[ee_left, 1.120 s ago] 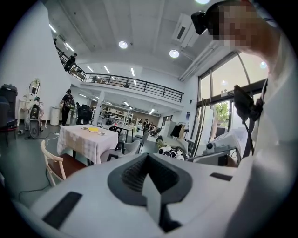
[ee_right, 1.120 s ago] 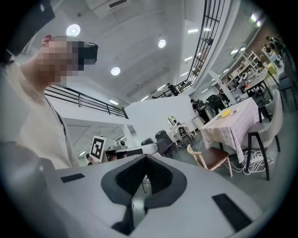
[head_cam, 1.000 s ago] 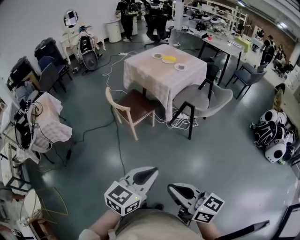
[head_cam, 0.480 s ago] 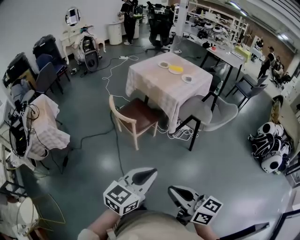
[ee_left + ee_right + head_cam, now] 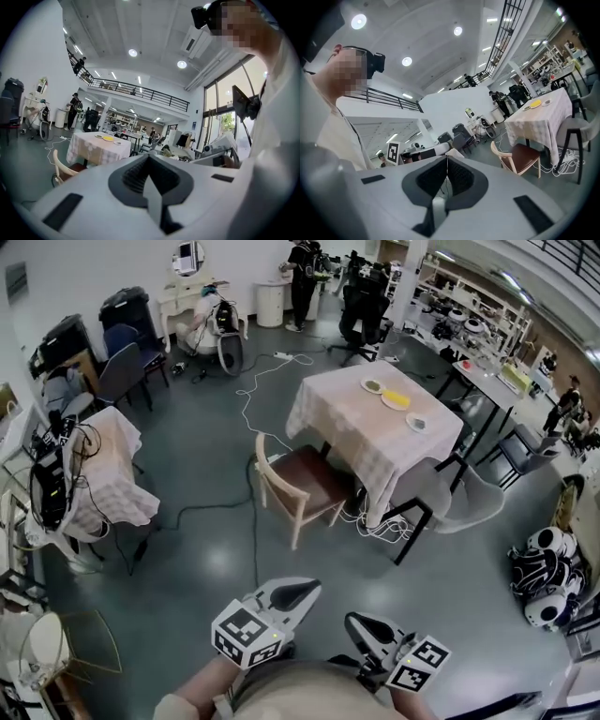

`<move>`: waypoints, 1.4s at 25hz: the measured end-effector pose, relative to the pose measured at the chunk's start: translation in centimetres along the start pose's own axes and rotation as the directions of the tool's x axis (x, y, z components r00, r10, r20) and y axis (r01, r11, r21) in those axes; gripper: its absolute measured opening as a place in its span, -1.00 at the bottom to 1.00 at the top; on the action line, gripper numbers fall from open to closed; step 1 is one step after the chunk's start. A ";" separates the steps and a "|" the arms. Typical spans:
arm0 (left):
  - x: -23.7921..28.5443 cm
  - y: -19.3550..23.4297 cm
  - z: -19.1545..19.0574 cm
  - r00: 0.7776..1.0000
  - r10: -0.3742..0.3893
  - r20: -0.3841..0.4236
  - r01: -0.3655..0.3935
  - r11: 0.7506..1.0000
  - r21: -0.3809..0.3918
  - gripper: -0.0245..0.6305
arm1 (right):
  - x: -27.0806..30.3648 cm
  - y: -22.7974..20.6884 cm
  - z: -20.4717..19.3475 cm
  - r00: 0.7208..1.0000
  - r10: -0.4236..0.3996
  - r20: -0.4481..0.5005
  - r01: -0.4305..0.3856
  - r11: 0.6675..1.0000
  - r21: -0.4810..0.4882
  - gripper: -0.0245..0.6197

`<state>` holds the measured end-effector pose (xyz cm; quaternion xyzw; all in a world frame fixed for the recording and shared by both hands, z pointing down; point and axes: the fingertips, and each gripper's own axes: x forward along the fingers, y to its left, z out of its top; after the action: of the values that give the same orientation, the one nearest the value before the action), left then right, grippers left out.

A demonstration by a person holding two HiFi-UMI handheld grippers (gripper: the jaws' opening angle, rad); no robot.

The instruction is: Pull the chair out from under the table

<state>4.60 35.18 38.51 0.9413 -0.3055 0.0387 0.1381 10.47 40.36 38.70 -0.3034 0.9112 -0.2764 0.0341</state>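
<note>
A wooden chair with a brown seat stands at the near left side of a square table under a pale checked cloth, its seat partly beneath the cloth. The same chair shows in the right gripper view and its backrest in the left gripper view. My left gripper and right gripper are held close to my body, well short of the chair. Both are shut with nothing between the jaws.
A grey shell chair stands at the table's right corner over a tangle of white cable. Three plates lie on the cloth. A black cable crosses the floor. A draped rack stands left; white robots lie right.
The table and chairs have shifted right and slightly down in the head view, and appear a little nearer. Both grippers keep their pose at the bottom of the view, still shut.
</note>
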 end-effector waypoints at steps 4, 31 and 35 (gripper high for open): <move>-1.3 2.1 0.1 0.998 0.066 0.010 -0.065 0.998 -0.015 -0.91 | 2.7 0.0 -0.2 0.997 0.062 -0.044 -0.062 0.998 0.008 -0.89; 15.3 5.3 3.1 0.959 0.264 -0.100 -0.264 0.964 0.014 -0.91 | 1.9 -16.3 9.9 0.969 0.240 -0.054 -0.233 0.965 0.118 -0.89; 18.0 5.1 3.4 0.950 0.293 -0.107 -0.293 0.956 0.022 -0.91 | 1.0 -18.7 10.9 0.962 0.265 -0.065 -0.255 0.959 0.126 -0.89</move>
<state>16.17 20.12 39.26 0.8825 -0.4337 0.1110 0.1443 22.20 22.13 39.43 -0.1670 0.9262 -0.3343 0.0509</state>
